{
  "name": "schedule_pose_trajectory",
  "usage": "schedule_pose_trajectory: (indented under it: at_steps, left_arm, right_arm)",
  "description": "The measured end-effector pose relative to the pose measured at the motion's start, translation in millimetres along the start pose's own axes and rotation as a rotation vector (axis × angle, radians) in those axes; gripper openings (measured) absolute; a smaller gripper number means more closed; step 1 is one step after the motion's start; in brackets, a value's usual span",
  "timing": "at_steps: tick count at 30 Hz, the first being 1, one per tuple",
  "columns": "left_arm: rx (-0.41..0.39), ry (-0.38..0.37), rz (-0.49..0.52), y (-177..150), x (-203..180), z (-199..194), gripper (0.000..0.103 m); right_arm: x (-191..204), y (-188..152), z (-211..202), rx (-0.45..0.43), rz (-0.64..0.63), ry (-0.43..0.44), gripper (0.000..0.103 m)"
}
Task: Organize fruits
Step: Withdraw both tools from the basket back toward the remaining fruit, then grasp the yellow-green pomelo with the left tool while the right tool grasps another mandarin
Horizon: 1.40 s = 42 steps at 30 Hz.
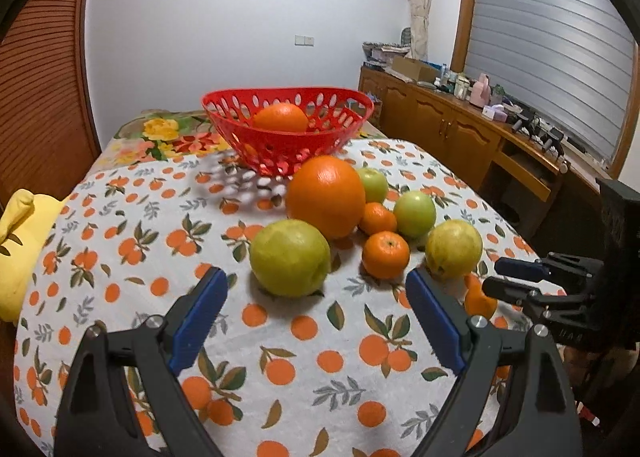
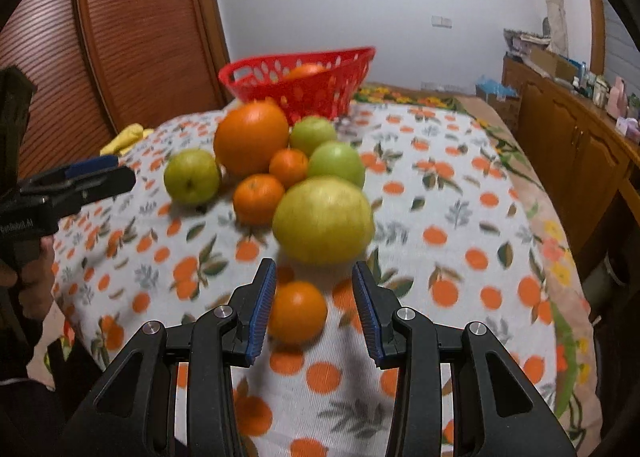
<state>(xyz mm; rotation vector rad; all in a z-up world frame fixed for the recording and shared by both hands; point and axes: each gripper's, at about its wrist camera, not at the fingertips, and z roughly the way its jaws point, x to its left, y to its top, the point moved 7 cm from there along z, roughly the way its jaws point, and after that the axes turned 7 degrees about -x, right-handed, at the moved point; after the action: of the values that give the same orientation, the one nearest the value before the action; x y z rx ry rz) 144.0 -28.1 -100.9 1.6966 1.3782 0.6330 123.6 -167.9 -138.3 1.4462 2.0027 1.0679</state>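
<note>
A red perforated basket [image 1: 280, 91] stands at the far end of the table with one orange [image 1: 280, 117] inside. In front of it a large orange [image 1: 326, 195], two green apples [image 1: 415, 213], tangerines [image 1: 386, 255] and two yellow-green fruits lie clustered. My left gripper [image 1: 316, 277] is open wide just short of the nearer yellow-green fruit [image 1: 290, 257], without touching it. My right gripper [image 2: 313, 265] hovers over a small tangerine [image 2: 298, 311], jaws narrowly apart, a gap left on its right side. The other yellow-green fruit [image 2: 324, 219] lies just beyond the right fingertips.
The fruit-print tablecloth [image 1: 280, 357] hangs over rounded table edges near both grippers. A yellow cloth [image 1: 20, 241] lies at the left edge. A cluttered wooden sideboard [image 1: 460, 129] runs along the right wall. A louvred wooden door [image 2: 140, 17] stands on the left. A hand [image 2: 28, 269] holds the left gripper.
</note>
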Motion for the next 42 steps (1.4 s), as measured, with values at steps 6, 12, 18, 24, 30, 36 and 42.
schedule_pose_trajectory:
  at_steps: [6, 12, 18, 24, 30, 36, 42]
  left_arm:
    - [0.017, -0.006, 0.004, -6, -2, 4, 0.091]
    - [0.022, -0.005, -0.003, -8, 0, 6, 0.091]
    - [0.021, 0.001, -0.015, -9, 6, 8, 0.091]
    - [0.017, 0.02, -0.019, -7, 17, 15, 0.091]
    - [0.04, 0.016, -0.036, -5, 27, 31, 0.091]
    - [0.065, -0.041, -0.063, 2, 26, 48, 0.091]
    - [0.093, -0.052, -0.044, 4, 21, 65, 0.087]
  right_arm:
    - [5, -9, 4, 0.016, 0.017, 0.031, 0.039]
    - [12, -12, 9, 0.037, 0.026, 0.06, 0.039]
    - [20, -16, 15, 0.061, 0.018, 0.089, 0.036]
    - [27, -14, 15, 0.052, -0.011, 0.096, 0.031]
    - [25, 3, 11, 0.008, -0.014, 0.09, 0.031]
    - [21, 22, 7, -0.031, -0.022, 0.08, 0.031]
    - [22, 36, 7, -0.059, -0.034, 0.077, 0.031]
